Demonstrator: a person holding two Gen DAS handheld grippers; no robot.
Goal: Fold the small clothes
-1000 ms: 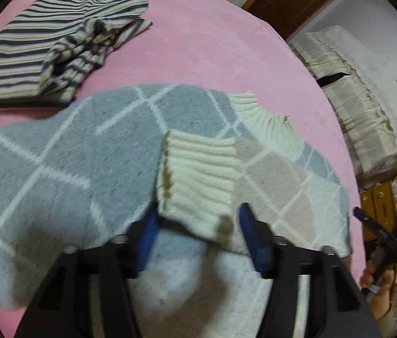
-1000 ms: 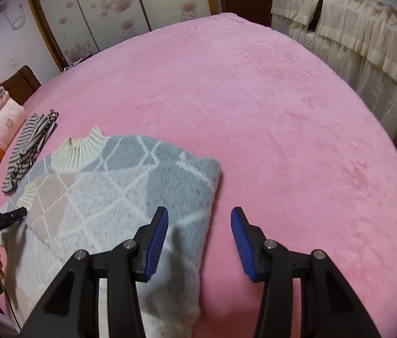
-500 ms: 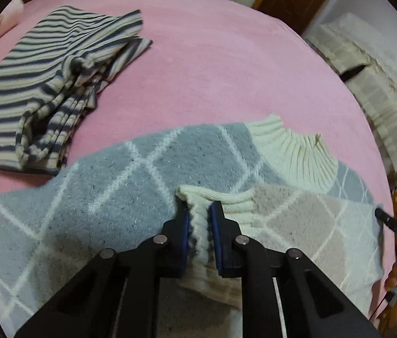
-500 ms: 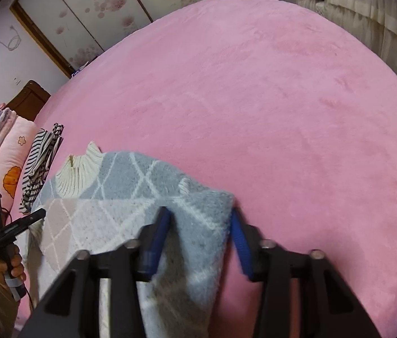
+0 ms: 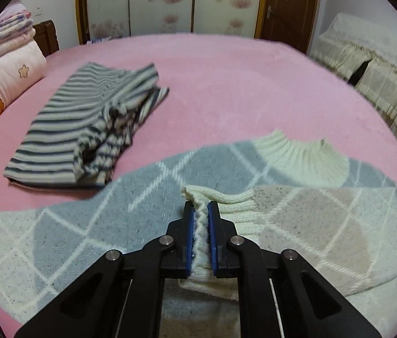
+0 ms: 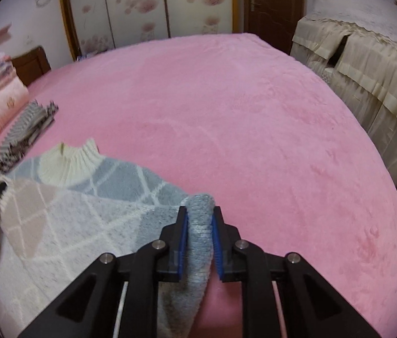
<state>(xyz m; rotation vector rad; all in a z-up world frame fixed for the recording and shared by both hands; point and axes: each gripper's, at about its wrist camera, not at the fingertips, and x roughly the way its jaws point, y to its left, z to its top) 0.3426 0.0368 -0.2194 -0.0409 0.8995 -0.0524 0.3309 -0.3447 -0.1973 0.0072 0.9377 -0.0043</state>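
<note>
A grey, beige and cream diamond-patterned sweater [image 5: 85, 225] lies flat on the pink bed, its cream ribbed collar [image 5: 302, 163] pointing away. One sleeve is folded across the body. My left gripper [image 5: 200, 211] is shut on that sleeve's cream ribbed cuff [image 5: 226, 198], which bunches between the blue pads. In the right wrist view my right gripper [image 6: 199, 217] pinches a raised fold of the sweater's [image 6: 71, 219] grey side edge. Its pads press on the cloth while the jaws are opening slightly. The collar [image 6: 69, 163] shows at the left.
A folded dark-and-cream striped garment [image 5: 85, 129] lies on the pink bed [image 5: 240, 90] beyond the sweater to the left. Stacked pillows and quilts [image 5: 4, 76] sit at the far left. Cream-covered furniture [image 6: 367, 70] stands beside the bed's right edge. Wardrobe doors [image 5: 164, 2] line the back wall.
Both grippers went from open to closed on the sweater: the left onto the sleeve cuff, the right onto the side edge. Both views have tilted up, and the gripped cloth has lifted.
</note>
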